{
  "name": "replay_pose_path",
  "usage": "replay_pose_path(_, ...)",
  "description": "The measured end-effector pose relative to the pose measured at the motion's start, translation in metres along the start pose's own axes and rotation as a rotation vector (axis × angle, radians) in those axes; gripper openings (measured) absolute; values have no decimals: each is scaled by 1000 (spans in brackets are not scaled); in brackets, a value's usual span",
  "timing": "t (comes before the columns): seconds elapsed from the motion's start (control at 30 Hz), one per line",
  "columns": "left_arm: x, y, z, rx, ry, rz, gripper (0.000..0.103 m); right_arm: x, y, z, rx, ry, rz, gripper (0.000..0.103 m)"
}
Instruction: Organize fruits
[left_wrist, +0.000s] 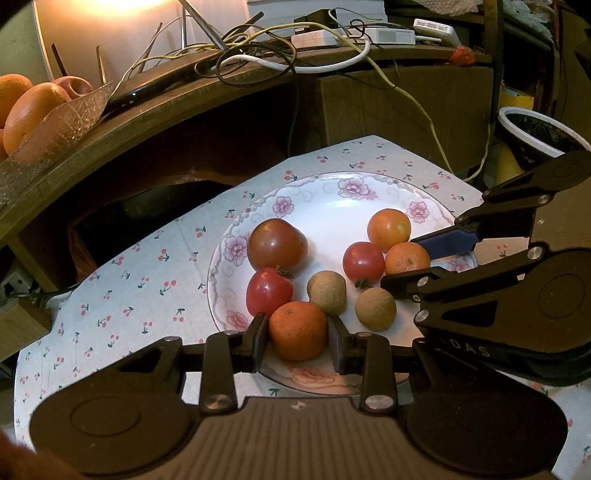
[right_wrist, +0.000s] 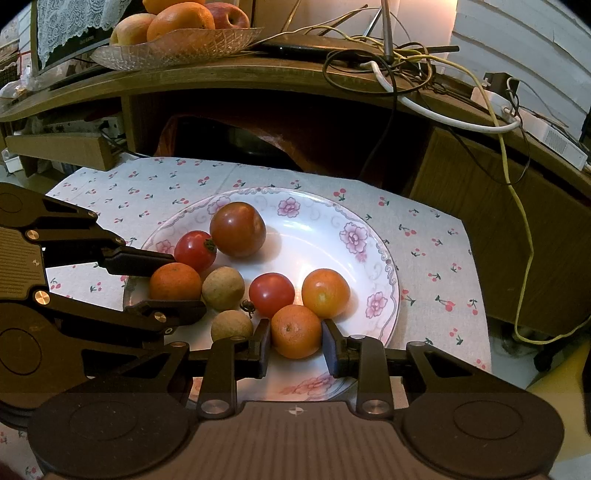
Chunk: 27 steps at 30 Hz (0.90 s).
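Observation:
A flowered white plate (left_wrist: 332, 199) (right_wrist: 373, 266) on a cherry-print cloth (left_wrist: 140, 280) holds several tomatoes, two brown longans (left_wrist: 327, 292) and two mandarins. My left gripper (left_wrist: 297, 326) (right_wrist: 186, 281) is shut on the near-left mandarin (left_wrist: 298, 332) (right_wrist: 173, 282), a pad on each side. My right gripper (right_wrist: 296, 328) (left_wrist: 402, 260) is shut on the other mandarin (right_wrist: 295, 332) (left_wrist: 407, 258) beside an orange-tinted tomato (right_wrist: 325, 292). Both mandarins sit low in the plate. I cannot tell whether they are lifted off it.
A wooden shelf (right_wrist: 258, 74) overhangs the back of the cloth. It carries a glass bowl (right_wrist: 177, 46) of oranges and an apple, and tangled cables (right_wrist: 399, 62). A white bin (left_wrist: 535, 136) stands far right. A dark tomato (left_wrist: 277, 245) lies mid-plate.

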<state>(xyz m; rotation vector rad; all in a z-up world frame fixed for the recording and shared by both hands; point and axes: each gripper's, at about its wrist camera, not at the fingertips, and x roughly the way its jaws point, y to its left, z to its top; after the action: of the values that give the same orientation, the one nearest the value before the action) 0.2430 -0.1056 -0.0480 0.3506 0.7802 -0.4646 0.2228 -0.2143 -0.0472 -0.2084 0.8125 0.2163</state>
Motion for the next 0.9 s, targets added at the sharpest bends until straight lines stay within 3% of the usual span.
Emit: replay_pose_path(0.9,-1,0,1,1,0,12,41,-1,1,0,-6,-1,-8,33)
